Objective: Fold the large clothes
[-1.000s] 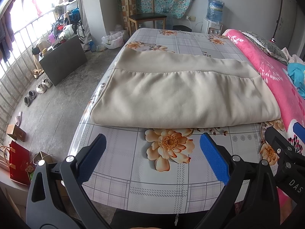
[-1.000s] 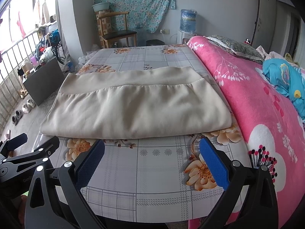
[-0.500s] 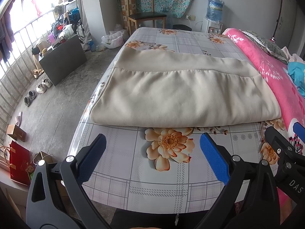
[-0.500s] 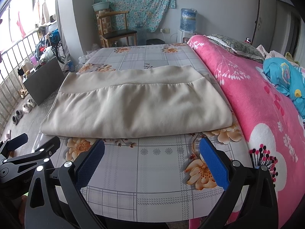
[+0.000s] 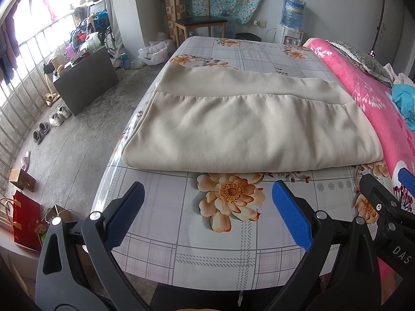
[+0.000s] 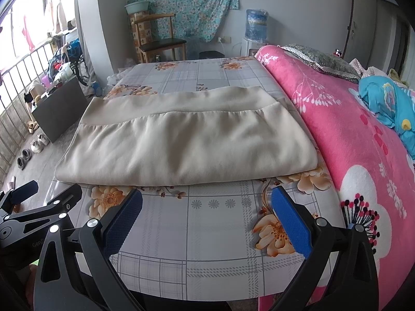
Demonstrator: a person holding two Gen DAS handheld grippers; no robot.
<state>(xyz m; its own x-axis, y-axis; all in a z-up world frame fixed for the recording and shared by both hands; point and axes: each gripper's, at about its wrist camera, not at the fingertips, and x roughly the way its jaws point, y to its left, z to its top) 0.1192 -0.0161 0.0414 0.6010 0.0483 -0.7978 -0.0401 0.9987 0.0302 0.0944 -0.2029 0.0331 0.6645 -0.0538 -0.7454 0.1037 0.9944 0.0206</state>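
Just ahead of both grippers, the big cream garment (image 5: 249, 129) lies folded flat on the flowery bed sheet (image 5: 207, 235). The left gripper (image 5: 207, 202) and the right gripper (image 6: 207, 207) both hang spread wide with nothing in them, a little way back from the cloth's near edge. It looks soft, thick and floppy, not heavy, and it would sag if lifted by one spot. I think the two near corners are the best places to pinch.
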